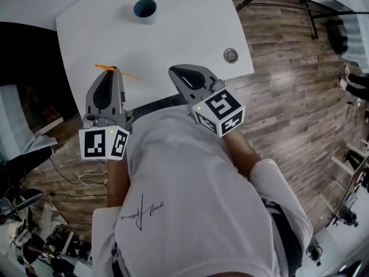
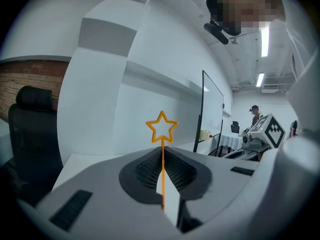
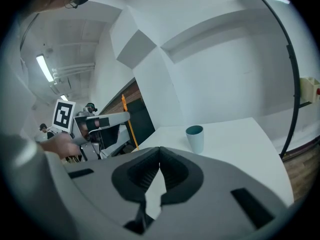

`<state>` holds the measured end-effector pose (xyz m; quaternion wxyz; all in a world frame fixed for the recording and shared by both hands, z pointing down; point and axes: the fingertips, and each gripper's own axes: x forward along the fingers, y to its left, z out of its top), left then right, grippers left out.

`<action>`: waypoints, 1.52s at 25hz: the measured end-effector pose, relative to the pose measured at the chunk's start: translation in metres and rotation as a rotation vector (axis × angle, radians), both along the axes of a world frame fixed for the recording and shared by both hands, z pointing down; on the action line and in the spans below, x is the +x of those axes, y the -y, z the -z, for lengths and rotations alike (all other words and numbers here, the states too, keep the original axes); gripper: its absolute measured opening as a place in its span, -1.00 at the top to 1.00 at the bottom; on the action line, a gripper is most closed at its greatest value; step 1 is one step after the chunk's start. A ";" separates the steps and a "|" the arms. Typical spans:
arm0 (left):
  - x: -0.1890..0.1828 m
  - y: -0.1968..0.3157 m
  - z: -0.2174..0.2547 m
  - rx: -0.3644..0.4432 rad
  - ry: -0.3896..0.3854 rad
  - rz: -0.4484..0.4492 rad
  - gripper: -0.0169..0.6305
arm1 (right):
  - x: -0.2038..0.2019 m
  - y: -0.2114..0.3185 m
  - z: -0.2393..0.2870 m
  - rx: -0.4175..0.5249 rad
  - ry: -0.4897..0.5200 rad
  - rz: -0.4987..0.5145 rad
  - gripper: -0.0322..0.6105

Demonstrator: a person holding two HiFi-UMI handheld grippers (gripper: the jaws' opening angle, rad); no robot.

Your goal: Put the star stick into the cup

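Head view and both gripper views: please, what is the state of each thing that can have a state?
star stick: clamped in the left claw, star end free past the tips, not in the cup.
left claw: shut on the star stick.
right claw: shut, nothing between its tips.
cup: upright on the white table, mouth open, apart from both claws.

Both my tongs are grey plastic shells. My left gripper (image 1: 113,70) and right gripper (image 1: 173,70) each have dark ribbed pads (image 2: 145,171) and, at the six o'clock end, a white cube (image 1: 104,143) of black square markers with a small green light (image 1: 111,131). I wear a white short-sleeved T-shirt (image 1: 190,172) with a thin dark scrawl (image 1: 140,212) at seven o'clock.
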<state>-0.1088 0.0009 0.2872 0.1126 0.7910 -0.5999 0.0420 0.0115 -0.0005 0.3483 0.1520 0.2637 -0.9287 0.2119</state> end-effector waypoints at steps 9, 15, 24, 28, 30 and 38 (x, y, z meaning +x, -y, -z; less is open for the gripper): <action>-0.003 0.022 0.008 0.023 -0.007 -0.025 0.89 | -0.012 0.015 -0.004 0.004 -0.011 0.015 0.87; -0.003 0.042 0.014 0.055 -0.010 -0.050 0.89 | -0.019 0.027 -0.003 0.032 -0.015 0.023 0.87; -0.001 0.073 0.023 0.087 -0.018 -0.074 0.89 | -0.025 0.047 0.002 0.031 -0.006 0.016 0.87; -0.004 0.082 0.026 0.103 -0.022 -0.052 0.89 | -0.026 0.055 -0.002 0.030 -0.014 0.033 0.87; -0.007 0.088 0.029 0.105 -0.020 -0.041 0.89 | -0.026 0.060 0.000 0.027 -0.015 0.038 0.87; -0.014 0.112 0.031 0.128 0.016 -0.024 0.89 | -0.035 0.075 -0.007 0.005 -0.012 0.043 0.87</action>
